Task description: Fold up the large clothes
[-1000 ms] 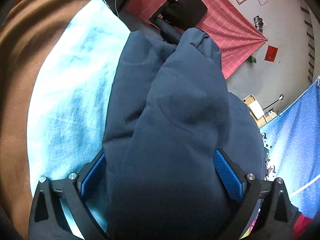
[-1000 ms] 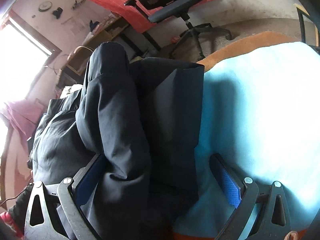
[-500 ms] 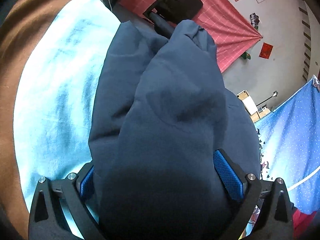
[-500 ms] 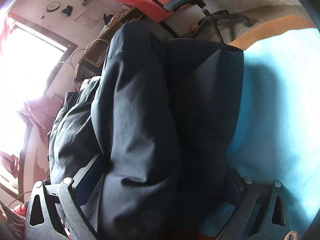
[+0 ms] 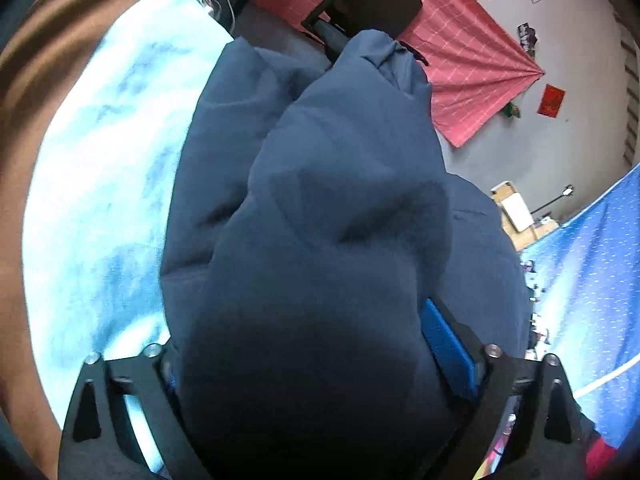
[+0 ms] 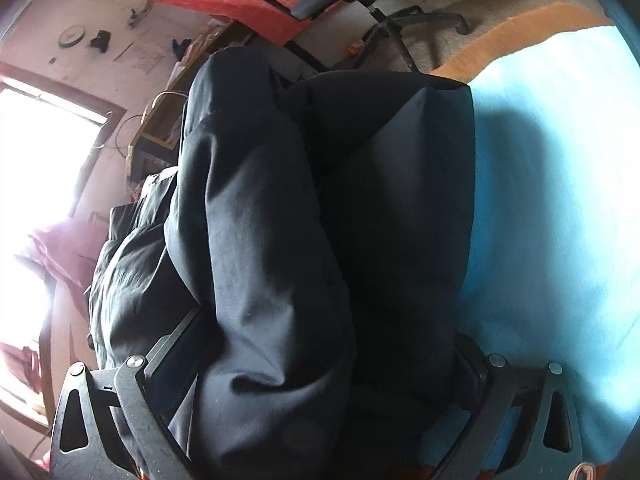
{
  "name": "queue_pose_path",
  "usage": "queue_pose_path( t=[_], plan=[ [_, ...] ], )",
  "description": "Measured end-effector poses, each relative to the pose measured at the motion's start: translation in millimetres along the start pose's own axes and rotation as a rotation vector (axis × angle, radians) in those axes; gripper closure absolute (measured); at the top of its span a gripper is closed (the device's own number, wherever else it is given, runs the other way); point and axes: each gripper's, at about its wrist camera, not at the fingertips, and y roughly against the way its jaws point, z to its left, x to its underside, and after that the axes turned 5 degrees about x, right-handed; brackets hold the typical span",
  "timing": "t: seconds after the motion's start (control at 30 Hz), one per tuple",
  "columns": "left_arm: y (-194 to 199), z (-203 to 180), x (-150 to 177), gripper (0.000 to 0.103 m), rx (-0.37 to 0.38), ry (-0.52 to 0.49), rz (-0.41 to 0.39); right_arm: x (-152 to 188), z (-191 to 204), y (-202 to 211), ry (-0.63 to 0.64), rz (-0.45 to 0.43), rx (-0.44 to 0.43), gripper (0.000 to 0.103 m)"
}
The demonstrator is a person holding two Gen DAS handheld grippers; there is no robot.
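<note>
on the pale blue sheet (image 5: 100, 200), both jaws grasp the navy jacket (image 5: 320, 220); only the right view shows a window (image 6: 36, 152).

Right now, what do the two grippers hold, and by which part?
Both hold the dark blue garment. A thick bunched fold fills the jaws of the left gripper and right gripper; which part cannot be told.

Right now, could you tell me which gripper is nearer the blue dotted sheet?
Probably left: the blue dotted sheet hangs close beside the left gripper; the right gripper, gripping the jacket, doesn't see it.
</note>
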Motion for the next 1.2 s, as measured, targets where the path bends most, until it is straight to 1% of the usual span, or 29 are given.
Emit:
queue_pose_path(
  t=[0.03,0.1,0.13,0.17,0.2,0.23,0.27,0.3,0.33,0.37,0.4,0.43,0.5,0.53,0.67,0.8,0.97,1.0,1.13,1.2],
  plan=[
    [1,-1,1,0.018,-0.015,0.006,-0.005,0,2,1,0.000,-0.005,0.010,0.000],
    [5,-1,2,0.030,-0.039,0.036,-0.019,4,7,4,0.011,-0.023,0.031,0.000],
    [8,-2,3,0.033,-0.050,0.051,-0.026,7,9,5,0.015,-0.029,0.034,0.001],
    [10,-3,4,0.039,-0.059,0.058,-0.031,8,12,7,0.018,-0.039,0.035,0.003],
    [12,-7,5,0.046,-0.069,0.059,-0.038,10,14,9,0.021,-0.050,0.038,0.009],
    [15,-10,6,0.049,-0.081,0.052,-0.047,11,15,11,0.020,-0.055,0.037,0.018],
    [17,-16,8,0.055,-0.095,0.043,-0.056,12,17,12,0.017,-0.064,0.035,0.022],
    [19,-19,9,0.061,-0.105,0.039,-0.064,13,19,15,0.018,-0.072,0.035,0.031],
    [22,-24,12,0.064,-0.115,0.036,-0.076,15,22,17,0.021,-0.079,0.038,0.040],
    [23,-29,13,0.069,-0.124,0.035,-0.083,16,26,22,0.026,-0.088,0.044,0.045],
    [27,-35,15,0.073,-0.134,0.035,-0.091,18,29,26,0.030,-0.095,0.048,0.054],
    [30,-38,18,0.075,-0.142,0.034,-0.095,19,34,31,0.032,-0.103,0.053,0.062],
    [33,-48,22,0.080,-0.150,0.032,-0.101,22,42,40,0.037,-0.119,0.055,0.070],
    [34,-54,26,0.081,-0.153,0.028,-0.105,24,50,46,0.045,-0.127,0.061,0.073],
    [52,-74,41,0.084,-0.154,0.017,-0.132,32,84,66,0.106,-0.174,0.071,0.078],
    [78,-88,53,0.084,-0.149,-0.004,-0.142,42,105,85,0.139,-0.185,0.063,0.080],
    [111,-109,71,0.084,-0.128,-0.013,-0.163,57,136,114,0.173,-0.204,0.054,0.081],
    [113,-120,68,0.084,-0.129,-0.014,-0.164,59,140,118,0.174,-0.209,0.053,0.081],
    [130,-141,80,0.084,-0.128,-0.049,-0.170,72,158,140,0.187,-0.216,0.046,0.081],
    [134,-148,84,0.084,-0.126,-0.048,-0.168,79,164,149,0.191,-0.217,0.047,0.081]
  ],
)
